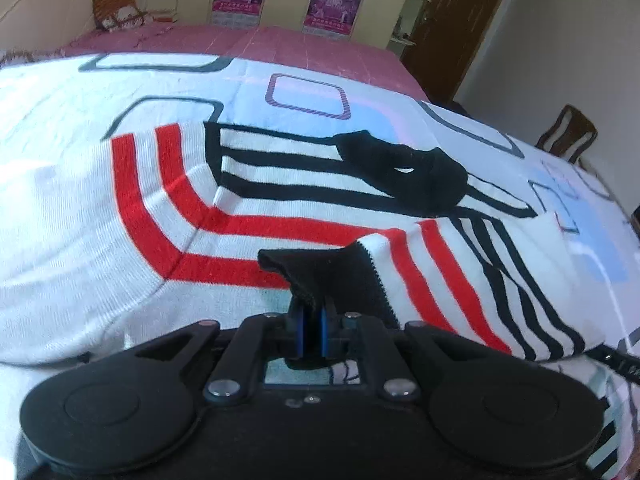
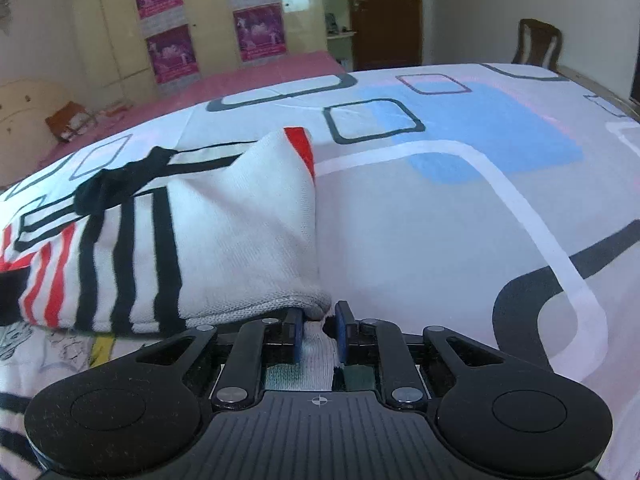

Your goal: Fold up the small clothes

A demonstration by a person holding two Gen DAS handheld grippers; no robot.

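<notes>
On the patterned bedsheet (image 2: 440, 240), both grippers (image 1: 312, 334) (image 2: 318, 334) pinch the ribbed, striped knit garment (image 1: 180, 208).

The sweater (image 1: 280, 208) is white with red and black stripes and a black collar (image 1: 400, 172). The sheet (image 2: 460, 208) is white with blue patches and dark outlined squares. Posters (image 2: 172, 52) are magenta.

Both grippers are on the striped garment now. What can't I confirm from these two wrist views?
- Left gripper view: the pinched black cuff hides its fingertips.
- Right gripper view: the white hem overhangs its left pad.
- Striped garment: outline cut off by frame edges.
- Underside of the fold: hidden in both views.
</notes>
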